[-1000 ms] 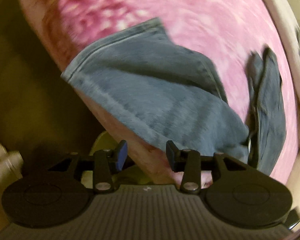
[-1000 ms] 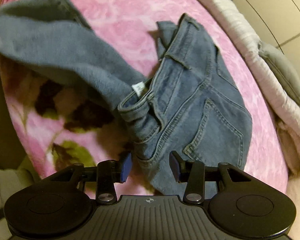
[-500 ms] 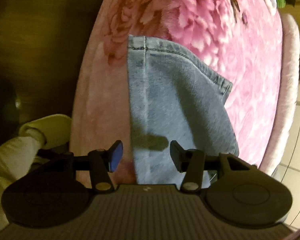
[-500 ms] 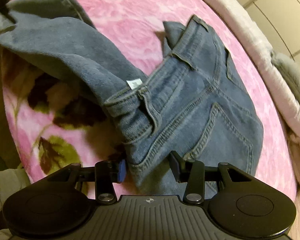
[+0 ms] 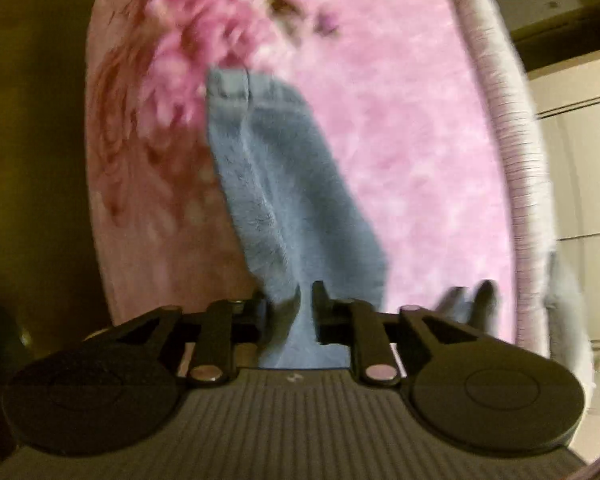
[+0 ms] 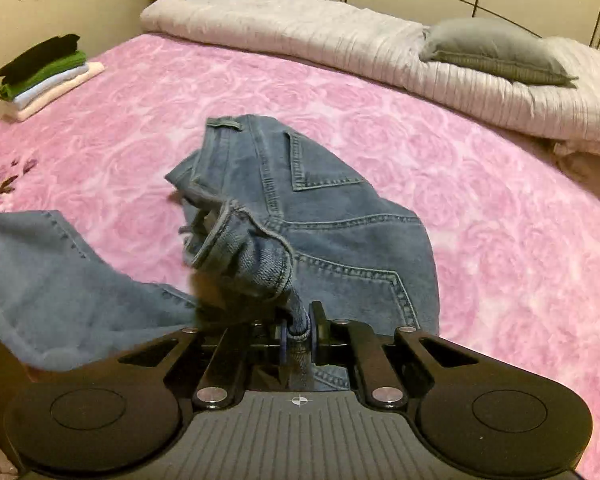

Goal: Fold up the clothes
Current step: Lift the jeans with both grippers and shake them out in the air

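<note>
1. Right gripper (image 6: 299, 330) jaws closing, pinching a bunched waistband fold of the jeans (image 6: 320, 216); seat and back pocket spread just ahead of the claw on the pink blanket (image 6: 500, 220).
2. Left gripper (image 5: 306, 300) jaws closing narrow with a jeans leg (image 5: 292, 184) between them; the hem lies far ahead.
3. Folded clothes stack (image 6: 44, 74) sits far ahead-left of the right claw; grey pillow (image 6: 496, 50) far ahead-right.

Warm dim indoor light, fisheye bend at edges.
Left wrist view smeared by motion blur; right wrist view sharp, soft shadow under jeans (image 6: 300, 216).
</note>
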A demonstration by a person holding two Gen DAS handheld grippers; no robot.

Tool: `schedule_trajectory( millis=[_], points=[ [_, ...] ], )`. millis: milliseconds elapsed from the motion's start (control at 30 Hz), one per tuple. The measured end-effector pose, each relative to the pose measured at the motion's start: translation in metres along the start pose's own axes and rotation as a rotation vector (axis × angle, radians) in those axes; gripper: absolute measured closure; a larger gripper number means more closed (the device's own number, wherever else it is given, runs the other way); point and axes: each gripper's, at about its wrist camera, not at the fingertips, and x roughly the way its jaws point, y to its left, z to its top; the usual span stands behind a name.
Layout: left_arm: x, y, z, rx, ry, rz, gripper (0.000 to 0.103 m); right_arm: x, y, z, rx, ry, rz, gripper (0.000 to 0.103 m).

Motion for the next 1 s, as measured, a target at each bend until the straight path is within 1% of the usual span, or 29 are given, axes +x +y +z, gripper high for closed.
schedule_trajectory(
  millis=[67,100,133,167,200,267,367,400,433,467,500,567,633,700,767,833,900,1000],
  points=[
    [0.011,0.004,-0.002,-0.04,0.003,0.019,0.085,0.014,0.013,-0.001,-0.065,0.041,0.019,0.093],
    [0.015,0.003,-0.004,-0.044,0.001,0.028,0.085,0.019,0.023,-0.004,-0.111,0.051,0.018,0.093],
    [0.016,0.001,-0.005,-0.029,-0.002,0.037,0.086,0.024,0.033,-0.006,-0.161,0.053,0.008,0.092],
    [0.018,-0.002,-0.007,-0.008,-0.005,0.045,0.089,0.029,0.042,-0.009,-0.208,0.054,-0.007,0.09],
    [0.019,-0.005,-0.009,0.013,-0.009,0.054,0.091,0.035,0.049,-0.011,-0.256,0.058,-0.019,0.086],
    [0.018,-0.012,-0.011,0.039,-0.009,0.065,0.093,0.046,0.06,-0.015,-0.351,0.1,-0.014,0.085],
    [0.015,-0.016,-0.014,0.055,-0.006,0.078,0.092,0.037,0.065,-0.023,-0.42,0.103,0.044,0.083],
    [0.014,-0.018,-0.016,0.07,-0.003,0.088,0.092,0.035,0.065,-0.026,-0.432,0.103,0.047,0.082],
    [0.013,-0.021,-0.018,0.088,-0.001,0.101,0.093,0.034,0.064,-0.029,-0.443,0.103,0.051,0.082],
    [0.012,-0.023,-0.02,0.107,0.002,0.113,0.096,0.032,0.063,-0.031,-0.443,0.098,0.067,0.083],
    [0.013,-0.026,-0.021,0.123,0.004,0.119,0.096,0.031,0.056,-0.03,-0.405,0.095,0.098,0.095],
    [0.006,-0.033,-0.021,0.162,-0.005,0.111,0.098,0.028,0.043,-0.022,-0.304,0.091,0.148,0.095],
    [-0.002,-0.049,-0.014,0.203,-0.003,0.093,0.098,0.022,0.021,-0.005,-0.137,0.091,0.191,0.096],
    [-0.011,-0.066,-0.005,0.243,0.003,0.073,0.098,0.012,-0.008,0.014,0.074,0.097,0.241,0.096],
    [-0.018,-0.087,0.005,0.286,0.009,0.049,0.098,-0.002,-0.04,0.032,0.274,0.083,0.279,0.096],
    [-0.023,-0.118,0.024,0.339,0.004,0.016,0.099,-0.02,-0.073,0.052,0.472,0.047,0.31,0.096],
    [-0.026,-0.155,0.049,0.376,-0.01,-0.021,0.099,-0.037,-0.102,0.075,0.634,-0.005,0.331,0.096],
    [-0.029,-0.22,0.096,0.43,-0.037,-0.08,0.099,-0.06,-0.137,0.121,0.804,-0.092,0.34,0.096]
  ],
)
